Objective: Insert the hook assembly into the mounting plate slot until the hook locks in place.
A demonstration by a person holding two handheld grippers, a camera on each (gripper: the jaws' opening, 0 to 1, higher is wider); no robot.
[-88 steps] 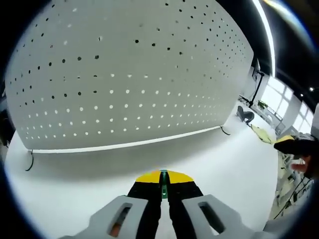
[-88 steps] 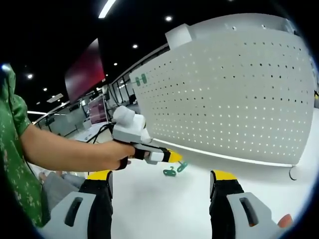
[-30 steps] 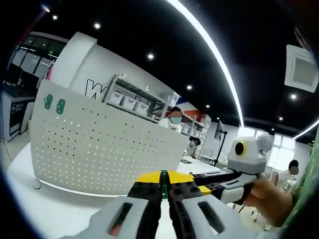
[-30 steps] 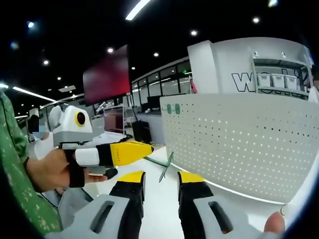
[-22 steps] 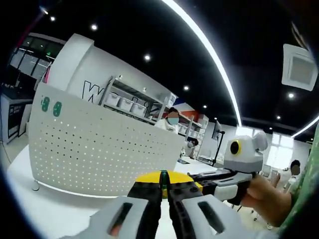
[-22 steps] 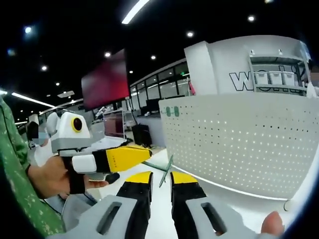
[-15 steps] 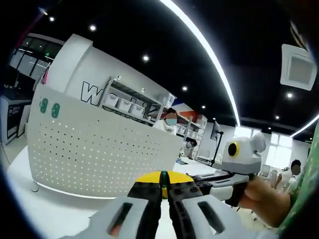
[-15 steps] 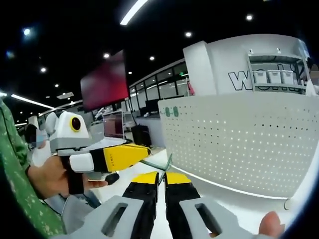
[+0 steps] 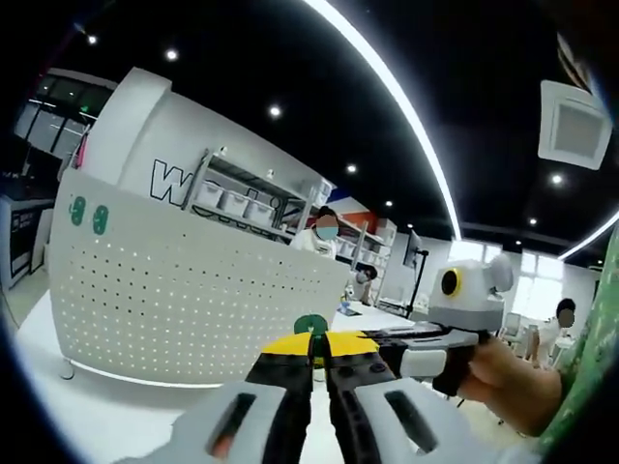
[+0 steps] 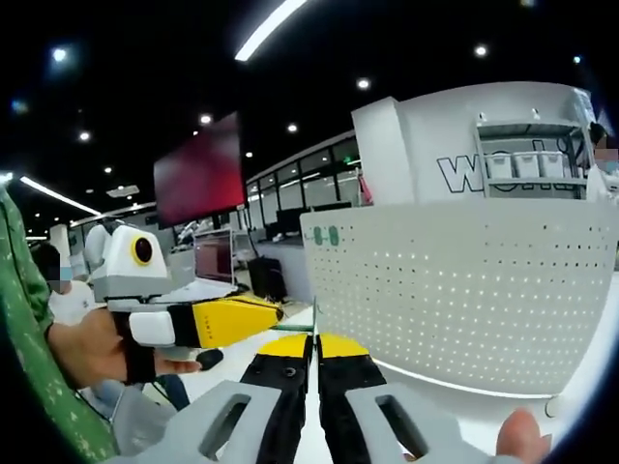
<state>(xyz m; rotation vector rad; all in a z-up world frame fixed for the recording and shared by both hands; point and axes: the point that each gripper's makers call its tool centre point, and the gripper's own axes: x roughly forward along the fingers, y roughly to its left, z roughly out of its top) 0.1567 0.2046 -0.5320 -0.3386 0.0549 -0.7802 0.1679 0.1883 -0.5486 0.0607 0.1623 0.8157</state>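
My left gripper (image 9: 316, 350) is shut on a green hook (image 9: 311, 325), whose round end stands just above the yellow tips. From the right, held by a hand (image 9: 503, 382), my right gripper (image 9: 356, 337) meets the same hook. In the right gripper view my right gripper (image 10: 315, 344) is shut, with the thin green hook (image 10: 296, 329) running from it to the left gripper (image 10: 271, 314). The white perforated mounting plate (image 9: 184, 300) stands upright on the table, apart from both grippers. Two green hooks (image 10: 325, 235) sit at the top left corner of the plate (image 10: 464, 290).
The plate stands on a white table (image 9: 87, 416) with a wire foot (image 9: 66, 369) at its corner. Behind it are a shelf of white bins (image 9: 247, 205), a dark red screen (image 10: 198, 184) and people (image 9: 324, 232) in the background.
My right gripper's jaws have closed from open onto the hook held in the left gripper. The hook's round end now shows above the left jaws.
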